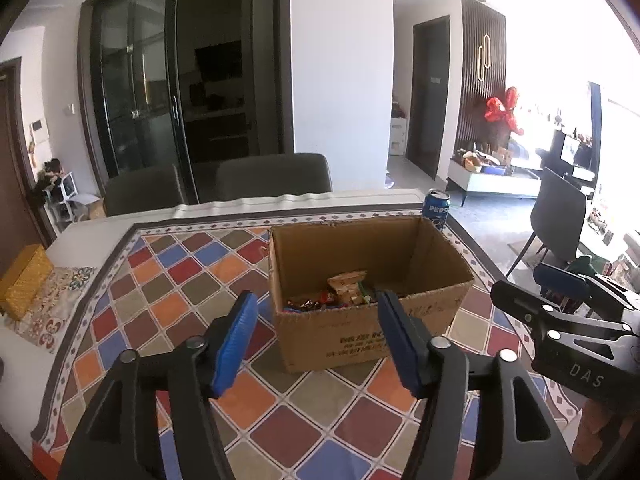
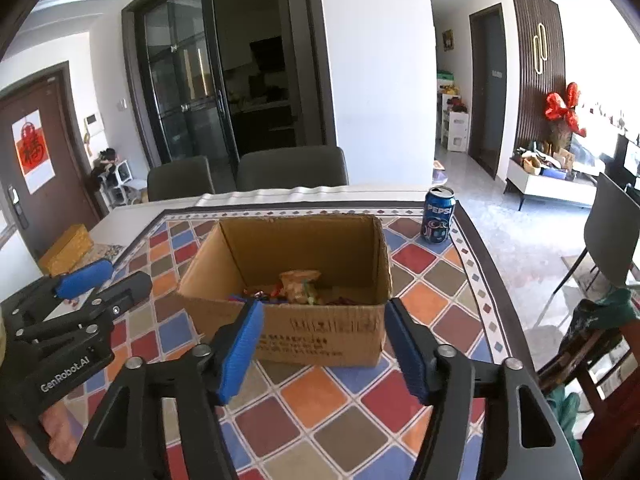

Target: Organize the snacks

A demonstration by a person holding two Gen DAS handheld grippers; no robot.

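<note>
An open cardboard box (image 1: pixel 360 332) stands on the chequered tablecloth and shows in the right wrist view too (image 2: pixel 320 336). Several wrapped snacks (image 1: pixel 344 292) lie on its floor, also seen from the right (image 2: pixel 298 286). My left gripper (image 1: pixel 316 316) is open and empty, held just in front of the box. My right gripper (image 2: pixel 324 324) is open and empty, also just in front of the box. Each gripper shows at the edge of the other's view, the right gripper (image 1: pixel 560 304) and the left gripper (image 2: pixel 84 292).
A blue Pepsi can (image 2: pixel 439 220) stands behind the box at the right, near the table's far right corner (image 1: pixel 437 208). A yellow box (image 1: pixel 24 280) lies at the table's left edge. Two grey chairs (image 2: pixel 292 172) stand behind the table; another chair (image 2: pixel 612 232) is at right.
</note>
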